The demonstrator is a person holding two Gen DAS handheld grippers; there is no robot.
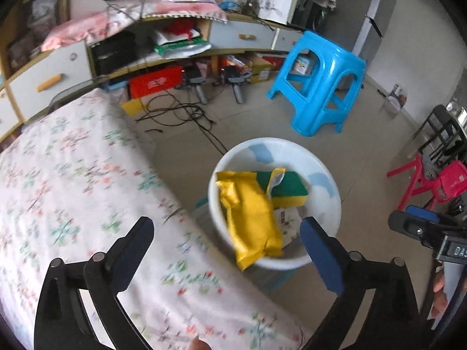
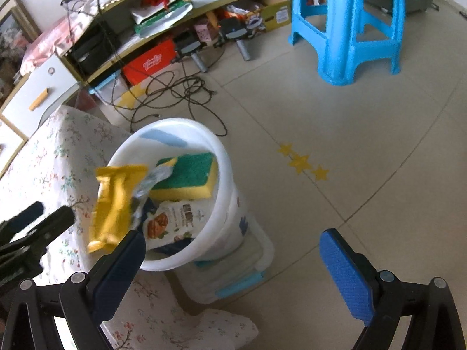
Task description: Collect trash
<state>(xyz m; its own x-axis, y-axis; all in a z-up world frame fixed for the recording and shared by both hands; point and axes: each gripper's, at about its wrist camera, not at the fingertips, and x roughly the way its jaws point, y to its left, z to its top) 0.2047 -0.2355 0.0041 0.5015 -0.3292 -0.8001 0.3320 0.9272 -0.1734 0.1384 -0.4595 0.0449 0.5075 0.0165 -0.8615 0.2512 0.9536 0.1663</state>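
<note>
A white bucket (image 1: 321,172) stands on the floor beside the table; it also shows in the right wrist view (image 2: 224,157). A blurred yellow packet (image 1: 251,215) hangs over the bucket's near rim, free of any gripper, also in the right wrist view (image 2: 113,204). Inside lie a green-and-yellow sponge (image 1: 287,188) (image 2: 186,175) and a printed snack bag (image 2: 172,221). My left gripper (image 1: 227,233) is open and empty above the table edge and bucket. My right gripper (image 2: 233,245) is open and empty beside the bucket.
A floral tablecloth (image 1: 73,189) covers the table at left. A blue plastic stool (image 1: 318,81) stands on the tiled floor behind. Black cables (image 1: 178,113) lie near a cluttered low cabinet (image 1: 163,46). A red stool (image 1: 423,180) is at right.
</note>
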